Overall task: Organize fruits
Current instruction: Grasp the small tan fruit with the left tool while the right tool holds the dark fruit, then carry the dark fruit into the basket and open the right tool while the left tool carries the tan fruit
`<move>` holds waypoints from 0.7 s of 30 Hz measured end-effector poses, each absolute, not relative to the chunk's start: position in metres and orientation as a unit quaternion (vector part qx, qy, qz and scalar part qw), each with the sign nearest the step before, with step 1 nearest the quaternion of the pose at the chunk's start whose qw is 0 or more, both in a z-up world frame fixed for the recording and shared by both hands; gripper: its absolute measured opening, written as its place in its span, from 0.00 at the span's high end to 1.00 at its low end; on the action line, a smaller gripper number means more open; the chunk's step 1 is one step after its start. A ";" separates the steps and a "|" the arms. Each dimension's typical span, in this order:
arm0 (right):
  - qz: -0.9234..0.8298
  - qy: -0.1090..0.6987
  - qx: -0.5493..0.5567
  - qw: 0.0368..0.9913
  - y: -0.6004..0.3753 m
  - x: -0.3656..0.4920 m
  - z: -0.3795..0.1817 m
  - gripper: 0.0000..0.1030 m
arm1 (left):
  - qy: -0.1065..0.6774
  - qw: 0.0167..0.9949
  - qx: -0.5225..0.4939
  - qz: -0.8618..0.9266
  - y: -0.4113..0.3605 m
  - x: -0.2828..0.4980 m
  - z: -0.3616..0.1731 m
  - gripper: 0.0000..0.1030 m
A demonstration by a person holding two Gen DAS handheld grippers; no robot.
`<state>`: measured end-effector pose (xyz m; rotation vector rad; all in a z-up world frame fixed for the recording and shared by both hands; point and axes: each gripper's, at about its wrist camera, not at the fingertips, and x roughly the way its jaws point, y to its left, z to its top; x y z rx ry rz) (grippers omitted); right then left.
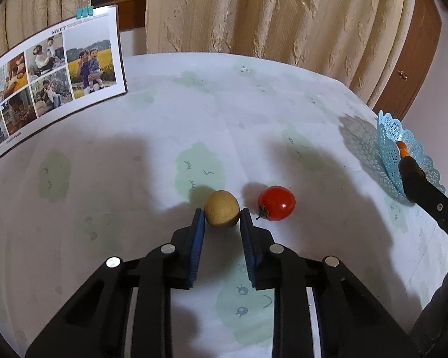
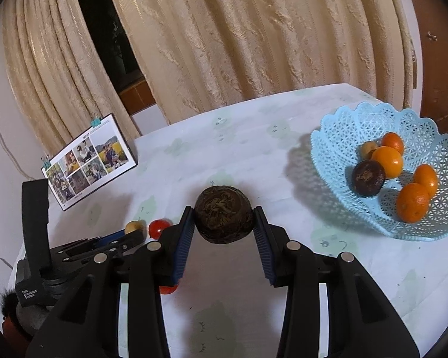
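Note:
A small tan round fruit rests on the tablecloth with my left gripper shut on it, one blue pad against each side. A red tomato lies just right of it, free. My right gripper is shut on a dark brown round fruit, held above the table. To its right stands the light blue lattice basket with several oranges, a dark fruit and a small tan one. The right wrist view also shows the tan fruit and the tomato.
A clipped photo board leans at the table's back left. Cream curtains hang behind the table. A second red fruit peeks out under my right gripper. The basket sits near the table's right edge.

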<state>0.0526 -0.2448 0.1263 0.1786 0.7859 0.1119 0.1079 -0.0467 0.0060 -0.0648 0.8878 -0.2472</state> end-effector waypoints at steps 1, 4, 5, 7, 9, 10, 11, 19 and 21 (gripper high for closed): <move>0.051 0.379 0.089 0.920 -0.248 0.052 0.128 0.60 | 0.426 0.897 -0.032 -0.118 -0.045 0.107 0.008 0.76; 0.035 0.365 0.095 0.925 -0.258 0.050 0.134 0.60 | 0.420 0.900 -0.037 -0.112 -0.041 0.105 0.013 0.76; 0.030 0.361 0.099 0.927 -0.262 0.050 0.136 0.60 | 0.418 0.901 -0.038 -0.111 -0.040 0.104 0.015 0.76; 0.018 0.352 0.108 0.930 -0.272 0.048 0.140 0.60 | 0.415 0.903 -0.038 -0.108 -0.039 0.103 0.018 0.76; 0.003 0.342 0.119 0.932 -0.285 0.046 0.145 0.60 | 0.411 0.905 -0.037 -0.105 -0.039 0.102 0.021 0.76; -0.002 0.339 0.122 0.933 -0.289 0.046 0.146 0.60 | 0.409 0.906 -0.034 -0.104 -0.040 0.100 0.023 0.76; -0.011 0.335 0.127 0.934 -0.296 0.045 0.148 0.60 | 0.407 0.907 -0.032 -0.103 -0.040 0.099 0.024 0.76; -0.075 0.308 0.148 0.937 -0.346 0.031 0.157 0.60 | 0.396 0.912 -0.026 -0.103 -0.048 0.092 0.036 0.76; -0.087 0.303 0.151 0.937 -0.356 0.028 0.159 0.60 | 0.394 0.913 -0.025 -0.105 -0.050 0.091 0.038 0.76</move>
